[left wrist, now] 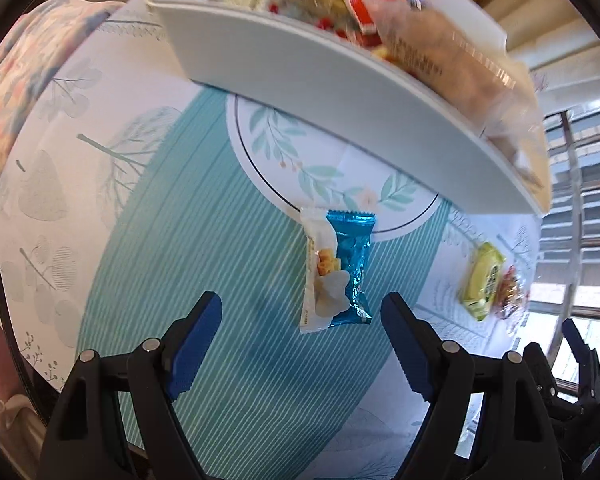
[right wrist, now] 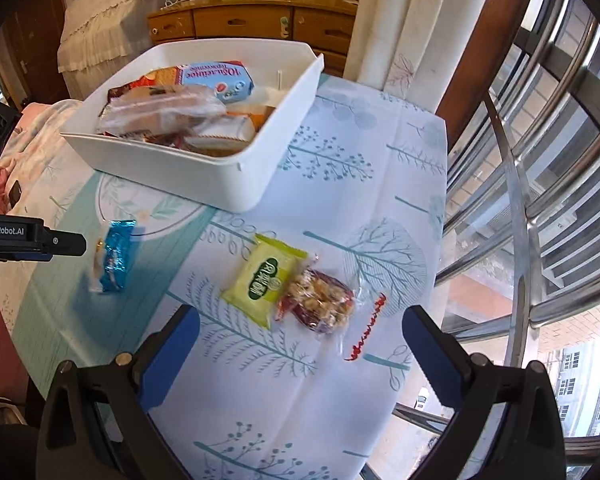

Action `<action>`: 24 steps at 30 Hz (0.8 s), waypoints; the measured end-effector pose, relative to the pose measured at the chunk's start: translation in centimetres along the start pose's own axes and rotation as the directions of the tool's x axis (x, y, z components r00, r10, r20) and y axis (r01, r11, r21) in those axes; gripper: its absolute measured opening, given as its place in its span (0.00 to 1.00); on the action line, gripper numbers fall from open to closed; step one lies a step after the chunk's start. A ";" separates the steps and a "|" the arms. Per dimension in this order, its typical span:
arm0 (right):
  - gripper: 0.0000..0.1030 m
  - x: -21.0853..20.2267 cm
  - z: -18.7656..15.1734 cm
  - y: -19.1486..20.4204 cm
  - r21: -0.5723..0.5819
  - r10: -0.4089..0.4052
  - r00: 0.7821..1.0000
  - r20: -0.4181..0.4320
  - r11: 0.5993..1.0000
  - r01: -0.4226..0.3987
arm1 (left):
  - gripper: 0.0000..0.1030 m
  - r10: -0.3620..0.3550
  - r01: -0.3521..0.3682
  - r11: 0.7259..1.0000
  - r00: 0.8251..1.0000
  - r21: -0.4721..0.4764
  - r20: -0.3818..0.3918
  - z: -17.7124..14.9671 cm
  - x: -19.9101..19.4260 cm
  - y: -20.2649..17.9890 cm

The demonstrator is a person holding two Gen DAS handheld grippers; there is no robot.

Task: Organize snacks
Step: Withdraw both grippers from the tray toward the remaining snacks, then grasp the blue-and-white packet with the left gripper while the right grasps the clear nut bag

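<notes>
The snacks lie in two pairs on your desk (right wrist: 380,184), on its leaf-print cloth; a blue packet (left wrist: 352,268) sits side by side with a white packet (left wrist: 320,272), touching it along the long edge, on the teal striped patch just below a round leaf motif; well apart from them, toward the window side, a green packet (right wrist: 264,280) lies with a clear bag of nuts (right wrist: 320,300) touching its edge, a red tie strip just beside the bag; behind both pairs stands the white bin (right wrist: 204,176), already heaped with wrapped snacks, its near wall close to the blue packet; your left tongs (left wrist: 300,344) hover above the blue and white pair, jaws spread wide, nothing between the pads, the pair lying just ahead of the tips; your right tongs (right wrist: 300,352) hang over the green packet and the nut bag, jaws likewise wide apart and gripping nothing; beyond the desk you have a wooden dresser, a curtain and metal window bars.
</notes>
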State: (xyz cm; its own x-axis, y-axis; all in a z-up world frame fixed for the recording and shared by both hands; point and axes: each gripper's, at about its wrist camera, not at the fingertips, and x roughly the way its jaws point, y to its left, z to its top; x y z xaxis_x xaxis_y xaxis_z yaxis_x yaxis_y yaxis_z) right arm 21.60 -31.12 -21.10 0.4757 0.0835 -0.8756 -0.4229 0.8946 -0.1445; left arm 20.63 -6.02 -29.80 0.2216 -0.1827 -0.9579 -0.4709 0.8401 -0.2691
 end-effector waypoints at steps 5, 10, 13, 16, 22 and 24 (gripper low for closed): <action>0.92 1.9 -0.6 -1.1 -0.002 -0.037 0.999 -0.021 0.999 0.036 | 0.79 0.037 -0.036 0.999 0.998 0.015 -0.047 0.2 1.7 -1.4; 0.90 3.1 -0.8 -2.4 0.061 0.008 1.000 -0.022 0.998 -0.007 | 0.79 0.082 -0.080 0.997 0.993 0.018 -0.085 0.7 3.2 -2.3; 0.86 4.1 -0.8 -3.1 0.112 0.042 0.999 -0.032 0.993 -0.038 | 0.79 0.099 -0.098 0.995 0.990 0.013 -0.097 1.2 3.8 -2.6; 0.84 4.7 -0.8 -3.5 0.163 0.069 0.997 -0.037 0.985 -0.062 | 0.79 0.114 -0.114 0.993 0.988 0.008 -0.105 1.5 4.5 -2.9; 0.84 6.3 -0.2 -3.7 0.202 0.102 0.993 -0.055 0.975 -0.089 | 0.75 0.146 -0.147 0.989 0.982 0.006 -0.121 1.9 5.3 -3.4; 0.82 7.0 0.2 -3.8 0.228 0.117 0.991 -0.071 0.969 -0.098 | 0.74 0.161 -0.161 0.987 0.980 0.012 -0.119 2.3 5.4 -3.7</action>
State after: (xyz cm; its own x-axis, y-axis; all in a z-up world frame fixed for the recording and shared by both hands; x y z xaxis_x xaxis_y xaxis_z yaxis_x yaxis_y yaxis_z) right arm 26.66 -33.90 -26.58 0.3669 0.1559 -0.9171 -0.2804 0.9585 0.0508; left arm 25.52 -8.94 -33.78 0.0392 -0.1044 -0.9938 -0.4899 0.8648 -0.1102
